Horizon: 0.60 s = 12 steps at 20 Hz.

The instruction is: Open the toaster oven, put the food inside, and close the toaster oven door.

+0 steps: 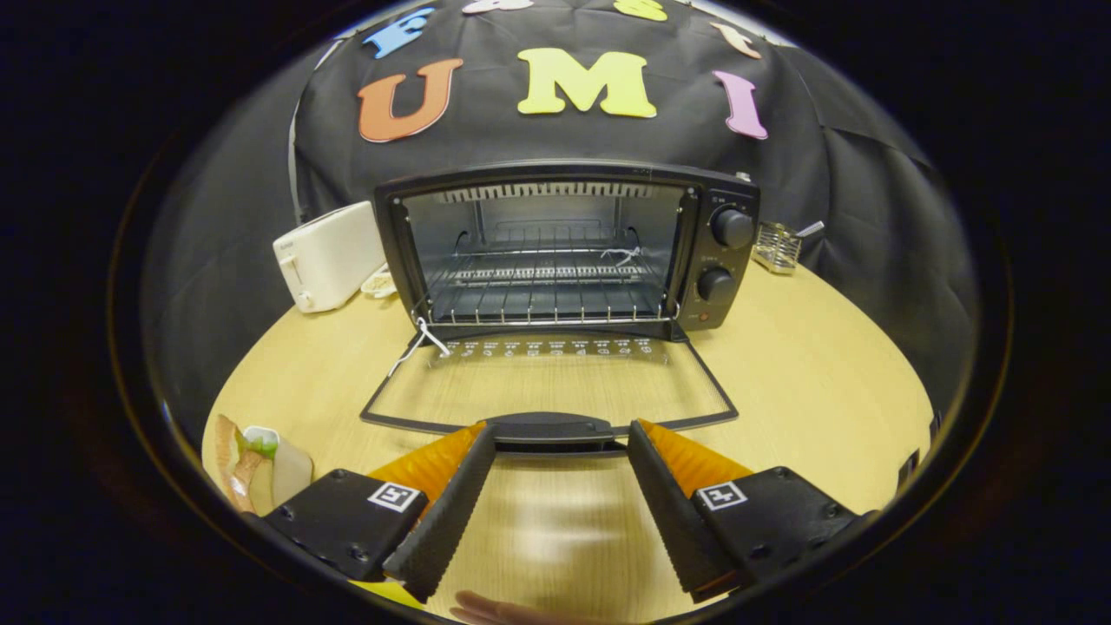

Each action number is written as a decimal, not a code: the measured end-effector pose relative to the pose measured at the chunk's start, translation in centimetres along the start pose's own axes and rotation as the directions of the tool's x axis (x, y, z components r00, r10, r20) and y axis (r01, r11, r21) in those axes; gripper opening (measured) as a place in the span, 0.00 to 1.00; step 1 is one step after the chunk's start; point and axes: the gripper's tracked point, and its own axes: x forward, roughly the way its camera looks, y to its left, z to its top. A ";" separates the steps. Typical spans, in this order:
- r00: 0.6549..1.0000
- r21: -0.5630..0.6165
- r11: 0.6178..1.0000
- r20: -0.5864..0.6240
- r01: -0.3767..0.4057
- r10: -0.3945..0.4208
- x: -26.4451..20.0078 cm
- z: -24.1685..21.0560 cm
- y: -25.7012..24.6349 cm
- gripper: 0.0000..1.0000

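Lying flat on the table, the toaster oven door exposes the rack, so the gripper, spread and empty, can fetch the food beside it.

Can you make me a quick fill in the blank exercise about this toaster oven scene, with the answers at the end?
1. The toaster oven door is folded down and ____.
2. The gripper fingers stand ____, with the door handle just ahead of them.
3. The food lies on the table beside the ____ finger.
4. The white toaster stands on the oven's ____ side.

Answers: open; open; left; left
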 end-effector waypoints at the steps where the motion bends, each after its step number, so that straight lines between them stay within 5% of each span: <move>1: 1.000 -0.016 1.000 0.016 -0.008 0.008 -0.1 0.4 0.0 1.00; 8: 0.987 -0.063 0.986 0.008 -0.157 0.158 -4.4 3.1 4.2 1.00; 12: 0.933 -0.018 0.941 -0.136 -0.339 0.333 -6.9 2.3 9.1 1.00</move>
